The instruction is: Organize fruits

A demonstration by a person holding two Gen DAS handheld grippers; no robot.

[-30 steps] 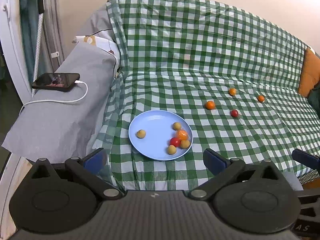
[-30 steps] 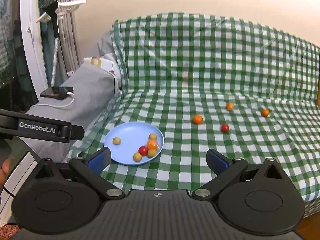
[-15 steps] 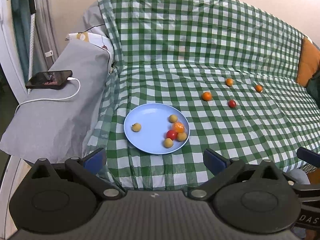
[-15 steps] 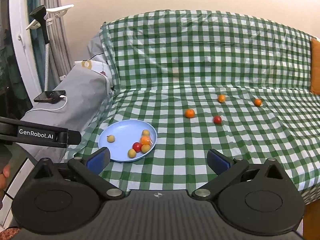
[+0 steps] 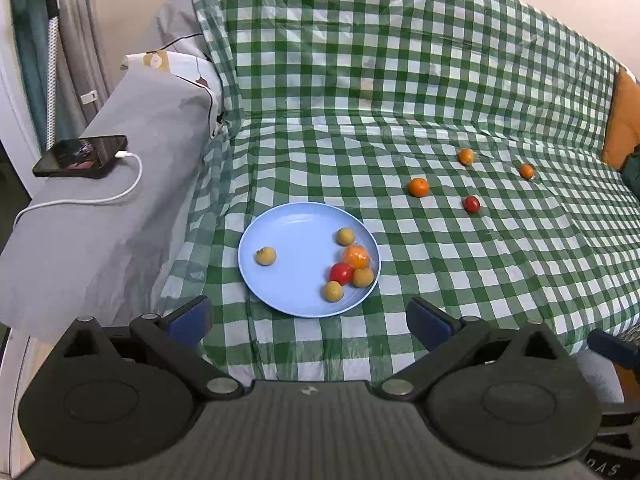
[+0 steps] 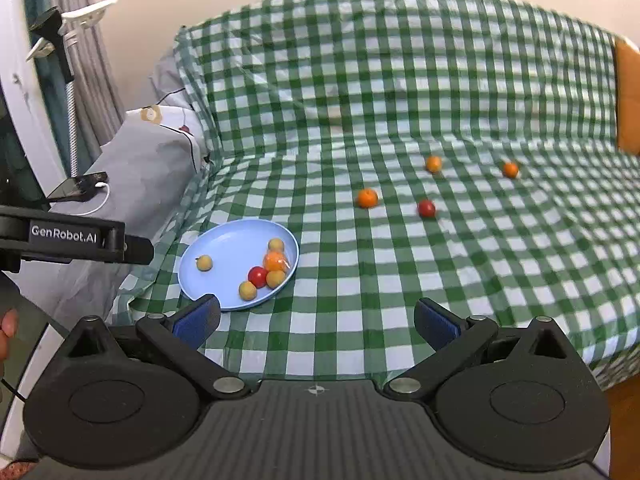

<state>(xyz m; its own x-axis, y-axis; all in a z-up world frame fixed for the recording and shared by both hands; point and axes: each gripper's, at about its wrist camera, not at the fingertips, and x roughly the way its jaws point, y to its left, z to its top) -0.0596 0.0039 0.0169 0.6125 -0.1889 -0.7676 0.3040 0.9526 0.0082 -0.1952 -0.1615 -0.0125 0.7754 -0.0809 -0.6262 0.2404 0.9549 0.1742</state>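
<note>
A blue plate (image 5: 296,240) (image 6: 228,248) lies on the green checked cloth near the sofa's front left; it holds several small fruits, yellow, red and orange. Loose on the cloth to its right lie an orange (image 5: 418,187) (image 6: 367,198), a red fruit (image 5: 471,203) (image 6: 426,208) and two small orange fruits (image 5: 465,156) (image 5: 526,171). My left gripper (image 5: 308,318) is open and empty, just short of the plate's near rim. My right gripper (image 6: 316,320) is open and empty, to the plate's right.
A phone (image 5: 82,156) on a white cable lies on the grey sofa arm (image 5: 120,184) at left. An orange cushion (image 5: 624,120) stands at the far right. The left gripper's body (image 6: 72,236) juts into the right wrist view at left.
Both grippers have shifted slightly over the sofa's front edge; the right view has swung a little. The fruits and the plate have not moved. Both grippers stay open.
</note>
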